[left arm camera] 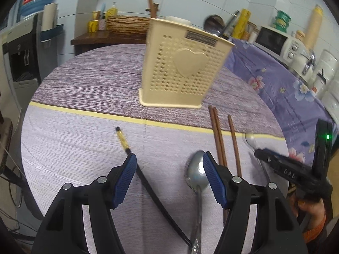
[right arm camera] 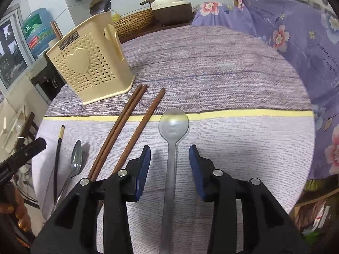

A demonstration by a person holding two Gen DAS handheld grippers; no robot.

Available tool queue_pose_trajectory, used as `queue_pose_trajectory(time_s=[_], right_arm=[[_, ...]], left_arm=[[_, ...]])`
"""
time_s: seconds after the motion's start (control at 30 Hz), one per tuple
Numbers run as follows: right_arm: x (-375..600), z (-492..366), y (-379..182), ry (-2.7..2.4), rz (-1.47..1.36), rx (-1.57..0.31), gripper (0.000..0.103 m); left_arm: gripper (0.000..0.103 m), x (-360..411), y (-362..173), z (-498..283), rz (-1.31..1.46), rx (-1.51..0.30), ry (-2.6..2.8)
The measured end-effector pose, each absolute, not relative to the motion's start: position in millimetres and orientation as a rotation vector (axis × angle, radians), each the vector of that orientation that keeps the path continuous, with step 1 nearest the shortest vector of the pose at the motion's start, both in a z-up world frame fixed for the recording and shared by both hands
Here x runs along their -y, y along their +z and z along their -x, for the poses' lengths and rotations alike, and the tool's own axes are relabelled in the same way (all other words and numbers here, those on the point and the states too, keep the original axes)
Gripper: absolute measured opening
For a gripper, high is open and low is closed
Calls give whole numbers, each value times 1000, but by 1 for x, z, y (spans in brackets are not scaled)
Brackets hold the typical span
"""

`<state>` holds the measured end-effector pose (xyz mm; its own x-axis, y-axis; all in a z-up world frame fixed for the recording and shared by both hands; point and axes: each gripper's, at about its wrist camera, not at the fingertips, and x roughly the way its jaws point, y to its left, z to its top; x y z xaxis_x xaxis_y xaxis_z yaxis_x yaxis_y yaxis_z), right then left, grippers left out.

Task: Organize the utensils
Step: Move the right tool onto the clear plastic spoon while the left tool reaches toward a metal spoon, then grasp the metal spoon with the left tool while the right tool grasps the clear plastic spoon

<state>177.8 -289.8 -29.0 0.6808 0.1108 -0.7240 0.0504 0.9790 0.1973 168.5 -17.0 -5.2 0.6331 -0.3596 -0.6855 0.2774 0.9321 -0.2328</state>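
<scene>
On the bench (right arm camera: 233,67), cream utensil holder (right arm camera: 91,67) stands upright on the darker far half of the cloth, just past the yellow stripe (right arm camera: 243,113). Holder already has a brown chopstick and a dark-handled utensil sticking out the top

Relative to the holder:
- three brown chopsticks (right arm camera: 125,127) lie near its base, tips almost at its foot, running back across the stripe; two touching, third just beside them
- clear plastic spoon (right arm camera: 172,139) lies beyond the chopsticks, bowl on the stripe, handle pointing back
- metal spoon (left arm camera: 197,177) lies on the chopsticks' other side, bowl toward the holder
- black chopstick (left arm camera: 135,163) with a yellow band near the tip lies outermost, angled

Left gripper (left arm camera: 169,165): fingers released, wide apart, nothing gripped; black chopstick under one pad, metal spoon beside the other

Right gripper (right arm camera: 169,152): fingers released, straddling the clear spoon's handle, pads visibly clear of it on both sides; spoon flat on the cloth
</scene>
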Motion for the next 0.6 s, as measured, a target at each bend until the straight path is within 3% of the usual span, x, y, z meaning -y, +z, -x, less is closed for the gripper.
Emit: queue_pose_trajectory(time_s=[0.6], right_arm=[[297, -171, -27, 31, -221, -822, 39]], left_arm=[[59, 73, -38, -169, -188, -917, -397]])
